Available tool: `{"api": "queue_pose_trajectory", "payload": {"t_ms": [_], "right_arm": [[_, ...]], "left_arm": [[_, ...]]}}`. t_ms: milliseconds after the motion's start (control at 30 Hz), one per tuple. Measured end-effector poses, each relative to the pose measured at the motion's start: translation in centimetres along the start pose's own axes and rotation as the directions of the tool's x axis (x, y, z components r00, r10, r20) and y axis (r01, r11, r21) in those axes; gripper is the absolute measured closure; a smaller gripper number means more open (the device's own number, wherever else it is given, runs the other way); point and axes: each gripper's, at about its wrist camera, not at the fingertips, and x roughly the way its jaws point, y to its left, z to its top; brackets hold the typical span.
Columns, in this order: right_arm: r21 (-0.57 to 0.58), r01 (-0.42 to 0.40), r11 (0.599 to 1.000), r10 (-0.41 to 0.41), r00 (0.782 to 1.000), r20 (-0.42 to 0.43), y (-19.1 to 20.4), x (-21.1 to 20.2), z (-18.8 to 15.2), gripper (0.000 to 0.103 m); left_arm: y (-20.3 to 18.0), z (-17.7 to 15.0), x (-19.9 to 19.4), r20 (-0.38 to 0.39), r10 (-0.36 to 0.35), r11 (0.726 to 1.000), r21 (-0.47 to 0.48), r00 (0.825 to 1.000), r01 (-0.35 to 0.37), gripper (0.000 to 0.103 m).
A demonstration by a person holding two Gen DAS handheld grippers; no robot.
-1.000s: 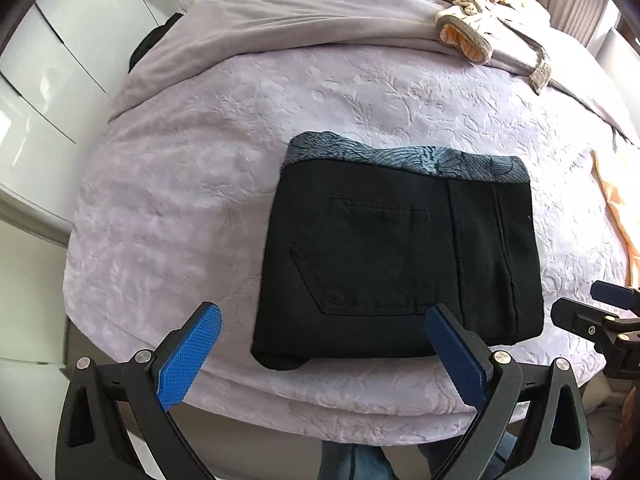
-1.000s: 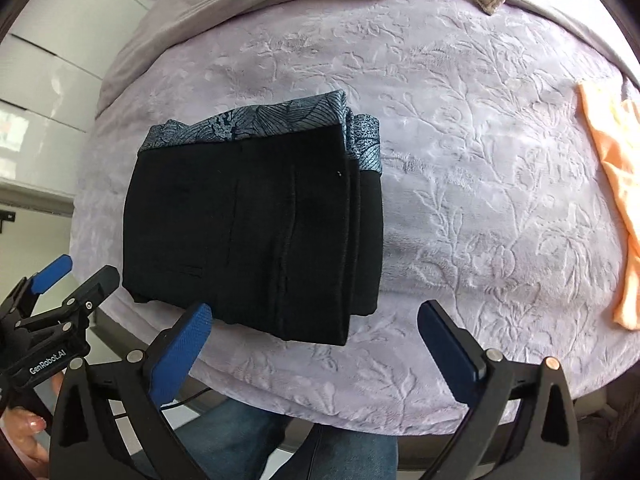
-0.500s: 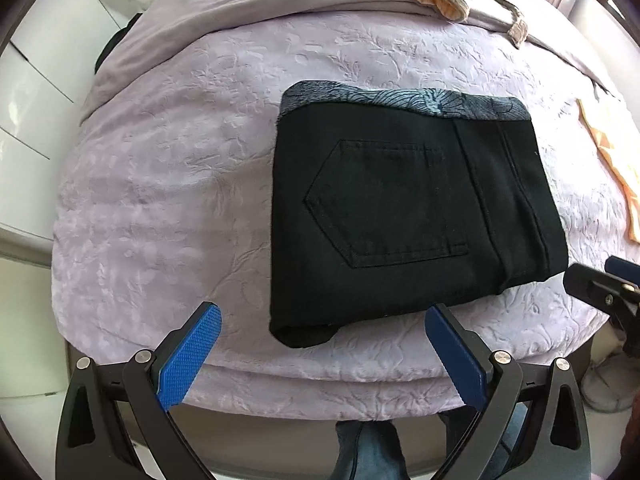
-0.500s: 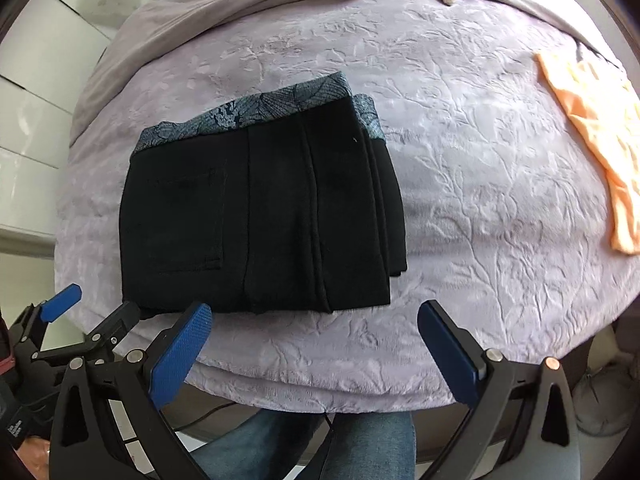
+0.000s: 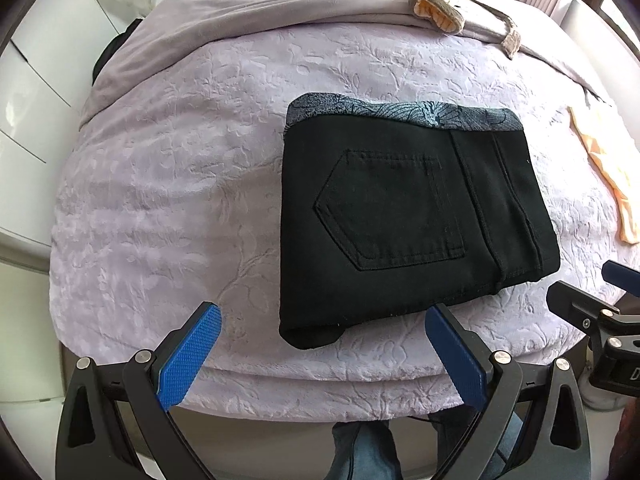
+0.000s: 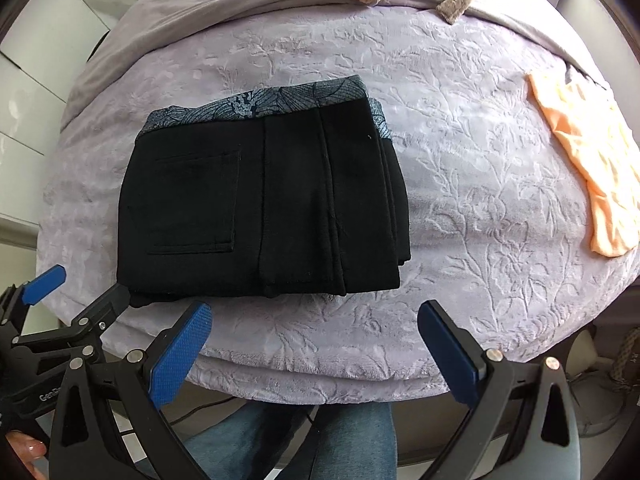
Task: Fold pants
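A bed (image 5: 160, 184) covered with a pale lilac embossed bedspread (image 6: 480, 200) fills most of both views. A grey blanket (image 5: 280, 4) is spread across its far end, and a beige-and-orange garment (image 5: 436, 4) is heaped on that blanket. The black pants (image 5: 400, 216) are seen folded into a compact rectangle near the front edge of the bed, back pocket upward, with a blue-grey patterned waistband (image 6: 260, 106) along the far side. An orange cloth (image 6: 588, 176) lies well apart from the pants, toward the right edge of the bed. Blue jeans (image 6: 320, 440) of the person are visible below the bed's edge. The left gripper (image 5: 322, 354) is held with its jaws wide apart just in front of the pants, nothing between them. The right gripper (image 6: 314, 354) is likewise spread wide and empty, beside the left one, clear of the fabric
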Motion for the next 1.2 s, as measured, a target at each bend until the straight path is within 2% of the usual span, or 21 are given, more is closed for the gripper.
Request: {"api": "queue_pose_trajectory", "payload": {"t_ms": [167, 1200], "right_arm": [[-0.013, 0.028, 1.000, -0.028, 1.000, 0.004, 0.46, -0.08, 0.15, 0.000], [-0.042, 0.057, 0.997, -0.056, 0.998, 0.017, 0.71, -0.21, 0.48, 0.000]], "left_arm": [[-0.03, 0.07, 0.01, 0.001, -0.002, 1.000, 0.011, 1.000, 0.002, 0.001], [-0.24, 0.01, 0.29, -0.014, 0.007, 1.000, 0.025, 1.000, -0.007, 0.001]]}}
